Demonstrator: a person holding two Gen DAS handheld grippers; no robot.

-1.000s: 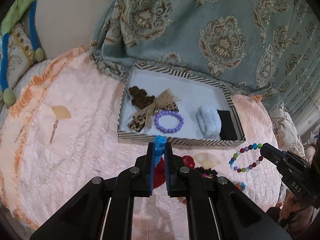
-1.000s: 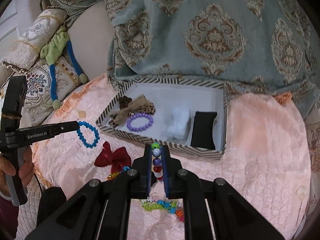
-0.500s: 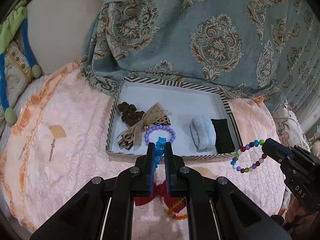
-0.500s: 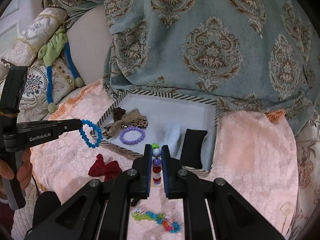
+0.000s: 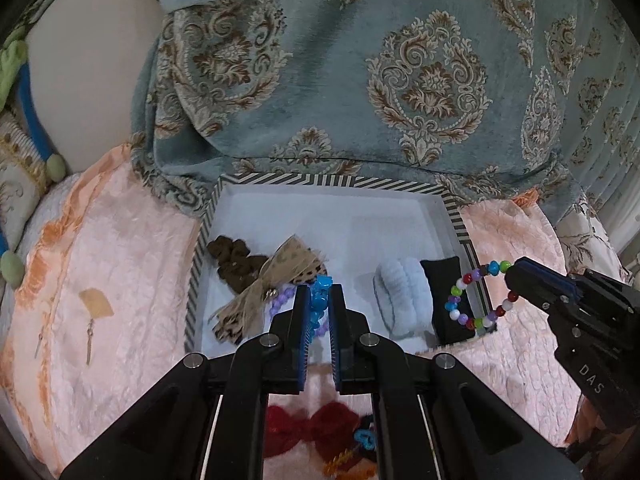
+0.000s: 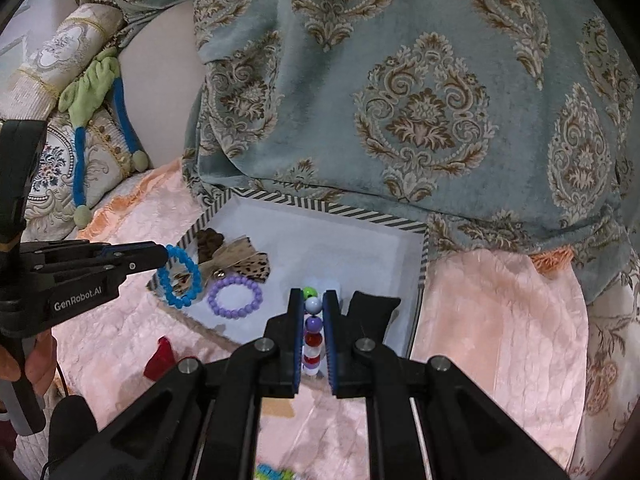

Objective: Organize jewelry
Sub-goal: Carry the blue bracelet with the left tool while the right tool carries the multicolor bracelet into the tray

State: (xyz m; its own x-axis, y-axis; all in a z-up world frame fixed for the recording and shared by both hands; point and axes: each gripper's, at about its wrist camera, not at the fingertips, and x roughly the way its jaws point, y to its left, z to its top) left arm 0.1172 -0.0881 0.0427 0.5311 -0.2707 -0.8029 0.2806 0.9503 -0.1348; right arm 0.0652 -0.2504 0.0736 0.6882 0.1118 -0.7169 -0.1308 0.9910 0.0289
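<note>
Left wrist: blue bracelet (image 5: 320,300) pinched between jaws.

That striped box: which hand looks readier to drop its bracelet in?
Probably the left. Its gripper holds the blue bracelet over the striped box, above the purple bracelet. The right gripper's multicolored bracelet hangs at the box's right rim.

A teal damask-patterned fabric drape (image 6: 400,100) hung behind a crinkled peach satin bedspread (image 6: 500,320); left of the drape lay an embroidered cream cushion (image 6: 52,168).
</note>
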